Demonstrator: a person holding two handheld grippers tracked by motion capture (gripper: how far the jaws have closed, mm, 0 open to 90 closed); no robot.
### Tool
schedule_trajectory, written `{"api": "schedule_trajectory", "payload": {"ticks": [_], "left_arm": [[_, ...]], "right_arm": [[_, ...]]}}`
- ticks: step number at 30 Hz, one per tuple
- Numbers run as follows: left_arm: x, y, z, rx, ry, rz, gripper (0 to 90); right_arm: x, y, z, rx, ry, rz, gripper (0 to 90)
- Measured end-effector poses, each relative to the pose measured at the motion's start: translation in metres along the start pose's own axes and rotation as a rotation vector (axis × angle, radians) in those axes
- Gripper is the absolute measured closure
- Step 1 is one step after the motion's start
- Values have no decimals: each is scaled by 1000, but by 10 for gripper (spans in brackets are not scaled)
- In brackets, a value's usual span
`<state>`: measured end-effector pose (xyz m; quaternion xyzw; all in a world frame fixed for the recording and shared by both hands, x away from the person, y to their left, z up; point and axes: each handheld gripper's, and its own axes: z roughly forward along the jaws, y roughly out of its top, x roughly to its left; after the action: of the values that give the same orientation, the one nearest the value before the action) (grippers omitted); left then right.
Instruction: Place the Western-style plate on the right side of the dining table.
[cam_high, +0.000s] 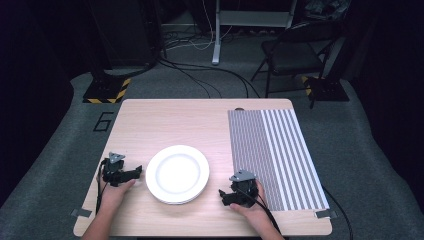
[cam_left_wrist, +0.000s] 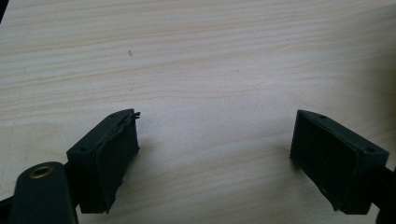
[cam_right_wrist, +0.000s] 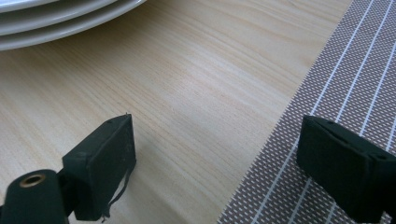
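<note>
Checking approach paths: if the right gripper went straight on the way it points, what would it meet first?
Probably the stack of white plates, across bare table. The open right gripper straddles the striped placemat edge; depth is uncertain.

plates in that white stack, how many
3 rims show in the right gripper view: top plate, middle plate, bottom plate, stacked on the table between both grippers. More could sit hidden underneath.

Pale wood worktop sits on grey carpet, lit from above while everything beyond falls into deep shadow. Behind it, a dark folding chair stands at the back right, and a white stand leg drops to the floor, cables snaking across. Yellow-black hazard-striped bases flank the far corners. Walls are black, possibly curtained; hard to tell.
</note>
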<state>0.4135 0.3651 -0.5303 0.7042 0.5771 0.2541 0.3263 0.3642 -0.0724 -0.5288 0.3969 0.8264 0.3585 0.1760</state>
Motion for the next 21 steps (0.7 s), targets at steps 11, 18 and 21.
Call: {"api": "schedule_trajectory", "payload": {"ticks": [11,18,21], "left_arm": [[0,5,-9,46,8,-13,391],[-10,23,-21,26,-22,-60,414],[-14,35,-27,29,-33,-75,413]], "right_arm": [[-3,4,-9,-9,-31,53,268],[-7,22,-22,-24,-41,43,306],[-10,33,-25,-28,-51,26,330]]}}
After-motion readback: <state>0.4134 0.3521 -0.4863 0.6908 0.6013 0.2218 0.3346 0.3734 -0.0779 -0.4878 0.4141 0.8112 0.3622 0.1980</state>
